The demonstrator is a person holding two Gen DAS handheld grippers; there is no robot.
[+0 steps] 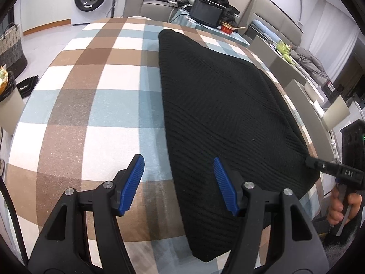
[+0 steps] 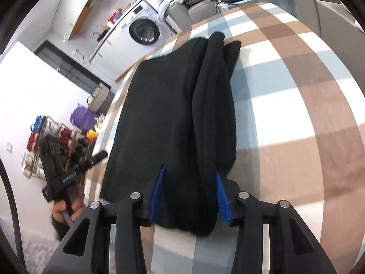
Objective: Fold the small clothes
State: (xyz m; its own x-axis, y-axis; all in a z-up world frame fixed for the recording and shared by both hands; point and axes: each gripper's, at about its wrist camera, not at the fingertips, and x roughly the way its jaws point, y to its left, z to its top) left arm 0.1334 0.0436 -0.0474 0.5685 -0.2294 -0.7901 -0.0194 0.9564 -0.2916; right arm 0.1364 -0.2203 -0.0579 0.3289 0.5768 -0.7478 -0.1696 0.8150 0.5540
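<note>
A black knitted sweater is lying folded on a checked cloth covering the table. The left gripper is hovering released over the sweater's near left edge. The right gripper is straddling a thick fold at the sweater's near end, its pads not visibly pressing.

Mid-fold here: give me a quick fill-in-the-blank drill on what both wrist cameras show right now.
1. The black garment lies on a ____ cloth of brown, white and blue.
2. The left gripper is open, with ____ between its fingers.
3. The right gripper has the garment's folded ____ between its blue pads.
4. Against the far wall stands a white ____ machine.

Missing words: checked; nothing; edge; washing
</note>
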